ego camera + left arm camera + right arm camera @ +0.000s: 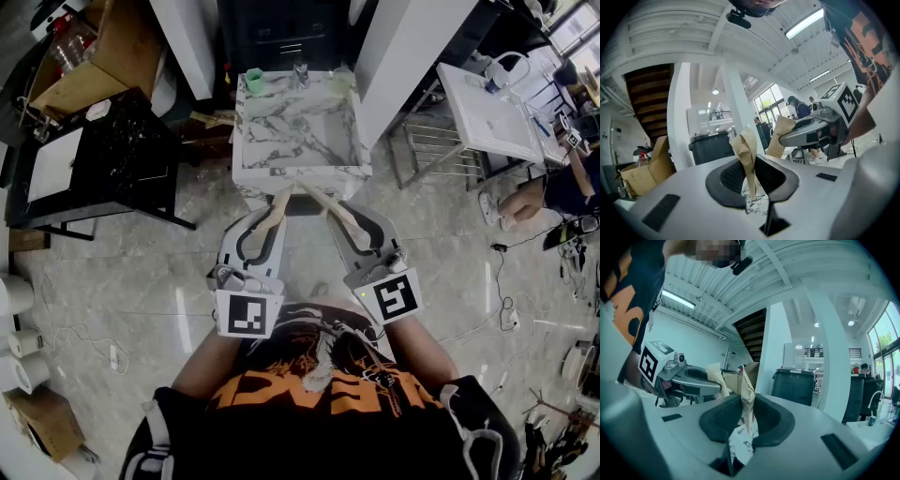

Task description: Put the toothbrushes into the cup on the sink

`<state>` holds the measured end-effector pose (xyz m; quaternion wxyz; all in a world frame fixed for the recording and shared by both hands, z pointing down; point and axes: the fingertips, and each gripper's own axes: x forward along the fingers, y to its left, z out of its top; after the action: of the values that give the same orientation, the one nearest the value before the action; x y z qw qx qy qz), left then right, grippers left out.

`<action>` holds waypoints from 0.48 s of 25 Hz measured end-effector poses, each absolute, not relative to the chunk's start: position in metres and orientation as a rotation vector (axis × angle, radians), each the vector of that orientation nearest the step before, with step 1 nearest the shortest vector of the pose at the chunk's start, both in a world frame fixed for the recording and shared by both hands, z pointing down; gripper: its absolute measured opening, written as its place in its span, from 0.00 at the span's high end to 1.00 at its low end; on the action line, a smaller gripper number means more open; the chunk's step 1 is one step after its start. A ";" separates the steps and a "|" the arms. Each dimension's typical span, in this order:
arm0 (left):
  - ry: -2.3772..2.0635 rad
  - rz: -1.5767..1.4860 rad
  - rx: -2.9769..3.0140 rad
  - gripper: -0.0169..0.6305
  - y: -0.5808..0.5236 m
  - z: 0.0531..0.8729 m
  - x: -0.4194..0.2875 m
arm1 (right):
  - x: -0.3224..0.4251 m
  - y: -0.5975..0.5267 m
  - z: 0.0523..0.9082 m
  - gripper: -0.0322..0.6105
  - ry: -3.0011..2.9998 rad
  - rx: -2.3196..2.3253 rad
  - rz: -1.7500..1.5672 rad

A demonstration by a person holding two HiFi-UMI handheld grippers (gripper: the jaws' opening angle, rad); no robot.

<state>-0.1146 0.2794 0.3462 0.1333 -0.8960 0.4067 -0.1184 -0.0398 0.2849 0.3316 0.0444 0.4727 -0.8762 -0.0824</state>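
Note:
I stand in front of a marble sink [298, 171]. A pale green cup [254, 82] sits on its back left corner, next to the tap [301, 73]. My left gripper [274, 221] is shut on a toothbrush in a brown paper wrapper [280, 201], which sticks out toward the sink's front edge. My right gripper [341, 223] is shut on a second wrapped toothbrush [322, 198]. In the left gripper view the crumpled wrapper [747, 154] stands up between the pads, and the right gripper [820, 131] shows beside it. In the right gripper view its own wrapper [748, 401] is pinched between the pads.
A black table [112, 164] stands to the left of the sink and a white table [487, 112] to the right. Another person's arm [525, 199] is at the far right. Cardboard boxes [89, 56], paper rolls [19, 342] and cables lie around on the tiled floor.

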 end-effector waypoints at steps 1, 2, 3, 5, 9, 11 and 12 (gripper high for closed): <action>1.179 -0.344 -2.599 0.86 0.279 0.346 -0.116 | -0.042 0.284 0.332 0.81 -2.677 1.441 -0.250; 1.179 -0.344 -2.600 0.86 0.278 0.346 -0.119 | -0.044 0.284 0.333 0.81 -2.677 1.436 -0.248; 1.179 -0.341 -2.601 0.86 0.277 0.347 -0.121 | -0.047 0.283 0.334 0.81 -2.676 1.432 -0.248; 1.179 -0.328 -2.602 0.86 0.274 0.347 -0.126 | -0.052 0.281 0.336 0.81 -2.672 1.427 -0.251; 1.173 -0.337 -2.612 0.86 0.270 0.351 -0.136 | -0.064 0.279 0.337 0.81 -2.667 1.417 -0.259; 1.160 -0.339 -2.625 0.86 0.269 0.353 -0.139 | -0.069 0.277 0.339 0.81 -2.660 1.424 -0.252; 1.150 -0.336 -2.631 0.86 0.268 0.354 -0.140 | -0.070 0.276 0.339 0.81 -2.659 1.440 -0.241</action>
<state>-0.1398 0.2676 0.3540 0.1250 -0.9030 0.3947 -0.1152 -0.0696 0.2757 0.3388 0.0543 0.4739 -0.8753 -0.0793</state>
